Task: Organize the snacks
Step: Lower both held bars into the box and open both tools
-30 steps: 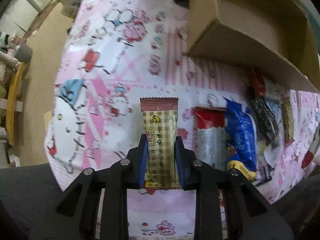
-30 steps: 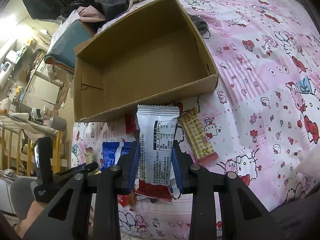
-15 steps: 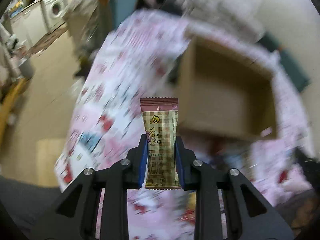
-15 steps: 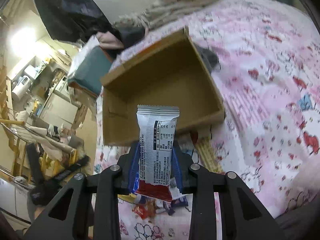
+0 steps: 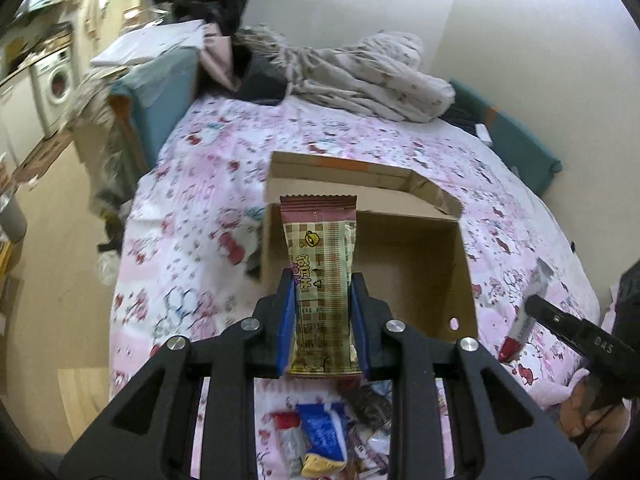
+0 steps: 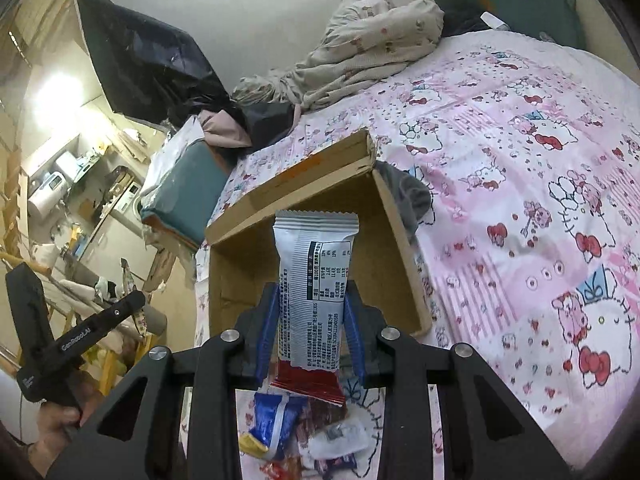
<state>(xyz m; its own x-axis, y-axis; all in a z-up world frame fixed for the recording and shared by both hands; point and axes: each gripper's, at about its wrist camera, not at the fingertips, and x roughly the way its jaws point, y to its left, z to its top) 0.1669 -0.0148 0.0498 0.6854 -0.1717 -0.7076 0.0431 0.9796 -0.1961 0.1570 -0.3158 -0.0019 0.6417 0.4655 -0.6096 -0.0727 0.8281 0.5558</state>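
The left gripper (image 5: 322, 320) is being held closed on a checkered brown snack bar (image 5: 322, 280), which is being gripped upright by its lower half between the blue pads (image 5: 286, 320). The bar is being carried in the air in front of the open cardboard box (image 5: 420, 264), which is resting on the pink patterned bedsheet (image 5: 192, 240). The right gripper (image 6: 310, 328) is being held clamped on a white-and-red snack packet (image 6: 314, 288), likewise upright and raised before the box (image 6: 392, 248). Loose snacks (image 6: 296, 428), among them a blue packet (image 5: 322, 436), are being left lying on the sheet below both tools, near the box's front wall. Crumpled bedding (image 5: 360, 76) is being seen beyond.
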